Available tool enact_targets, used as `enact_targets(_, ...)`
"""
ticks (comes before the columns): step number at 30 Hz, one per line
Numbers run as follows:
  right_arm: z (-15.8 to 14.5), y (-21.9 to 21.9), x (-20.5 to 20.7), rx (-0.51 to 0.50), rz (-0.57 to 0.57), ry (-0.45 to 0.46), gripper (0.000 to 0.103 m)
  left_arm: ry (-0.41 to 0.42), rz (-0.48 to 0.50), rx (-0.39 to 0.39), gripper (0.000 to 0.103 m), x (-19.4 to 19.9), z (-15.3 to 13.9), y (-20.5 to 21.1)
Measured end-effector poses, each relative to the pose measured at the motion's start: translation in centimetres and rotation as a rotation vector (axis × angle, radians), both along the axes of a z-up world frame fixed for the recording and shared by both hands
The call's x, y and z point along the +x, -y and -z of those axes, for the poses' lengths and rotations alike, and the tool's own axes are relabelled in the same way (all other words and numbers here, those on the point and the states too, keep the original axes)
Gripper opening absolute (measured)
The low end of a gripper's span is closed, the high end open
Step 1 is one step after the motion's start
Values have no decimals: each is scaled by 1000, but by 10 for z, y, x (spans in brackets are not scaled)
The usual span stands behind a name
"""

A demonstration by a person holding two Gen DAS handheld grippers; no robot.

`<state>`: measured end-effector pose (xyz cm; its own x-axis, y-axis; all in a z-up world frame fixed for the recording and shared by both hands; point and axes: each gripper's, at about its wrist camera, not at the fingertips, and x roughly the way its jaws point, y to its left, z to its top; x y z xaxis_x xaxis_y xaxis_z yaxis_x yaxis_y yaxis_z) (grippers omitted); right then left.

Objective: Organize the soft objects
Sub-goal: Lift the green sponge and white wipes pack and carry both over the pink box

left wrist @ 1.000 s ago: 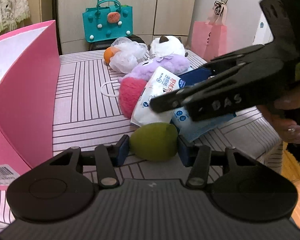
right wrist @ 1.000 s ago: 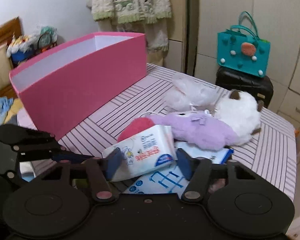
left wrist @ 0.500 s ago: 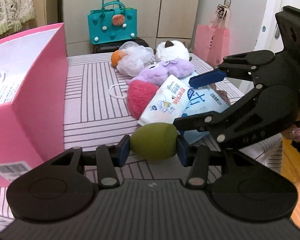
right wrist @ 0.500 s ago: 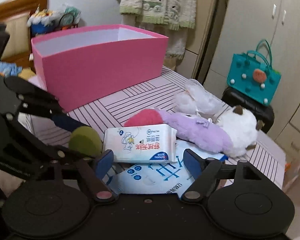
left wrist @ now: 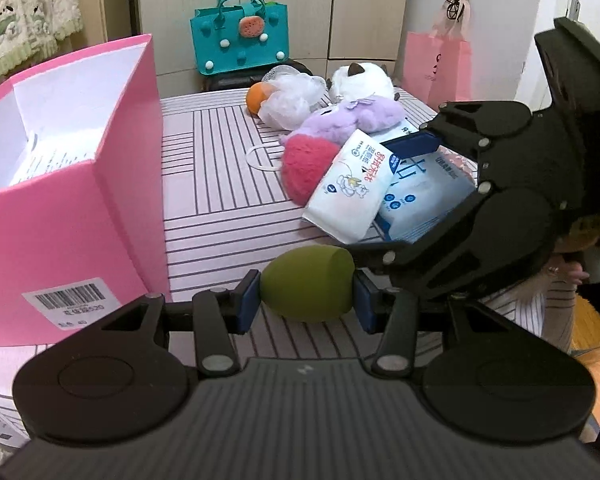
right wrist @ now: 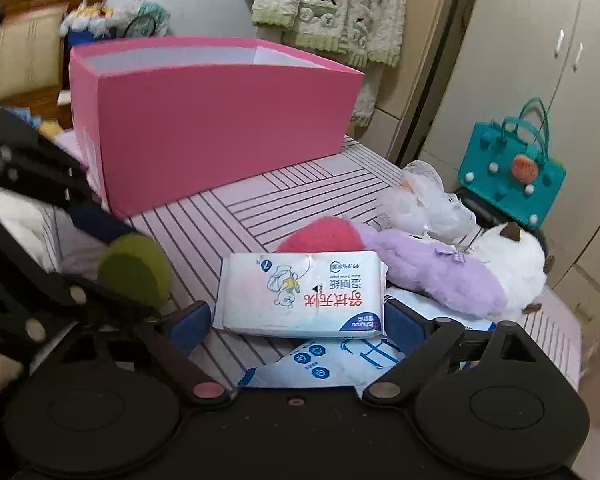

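Observation:
My left gripper (left wrist: 306,296) is shut on a green egg-shaped sponge (left wrist: 307,289), held just above the striped table; the sponge also shows in the right wrist view (right wrist: 136,270). My right gripper (right wrist: 298,322) is open, its pads on either side of a white wet-wipes pack (right wrist: 300,294) without pressing it. That pack (left wrist: 350,190) leans on a larger blue-printed wipes pack (left wrist: 424,190). Behind lie a red fuzzy ball (left wrist: 306,160), a purple plush (left wrist: 356,118) and a white cat plush (left wrist: 362,80). The pink box (left wrist: 68,184) stands open at left.
A white mesh bag with an orange (left wrist: 286,98) lies at the table's far side. A teal handbag (left wrist: 240,36) and a pink paper bag (left wrist: 438,66) stand behind the table. The table's right edge (left wrist: 540,308) is near my right gripper.
My right gripper opened and let go of the wet-wipes pack, which now rests on the other pack. My left gripper rose and turned left with the sponge, showing more of the pink box.

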<state>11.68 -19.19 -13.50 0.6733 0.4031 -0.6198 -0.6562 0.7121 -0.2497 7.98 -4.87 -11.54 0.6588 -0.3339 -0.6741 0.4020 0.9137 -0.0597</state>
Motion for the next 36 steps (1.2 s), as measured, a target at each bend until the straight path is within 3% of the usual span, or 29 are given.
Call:
enact_targets(2,1,-4,-5,-13,-4,42,93,9,2,1,47,-2,-3,-2)
enact_targets(3,1,-5,-7,-11,-2,46,86,10,4,0,47,-2,-4,-2)
enact_targets(6,-4,-5,-7,1,35,20,83,1,6,4,47,-2,-7,-3)
enact_targets(19,-38,0,-36,36,79,-82,82,-98,90,-11,47,-8,-29,-21)
enact_targets(26,-64,-2,-51,89,90,-196,82,-146,115,3,47,-19,-52,-41)
enact_targets(31,-86,-10,-60,126,44,-232,82,-127,111,7,47,-29,-77,-60)
enact_targets(36,-107,-26,-58,145,-2,-206,82,-71,85,3,47,-33,-102,-79)
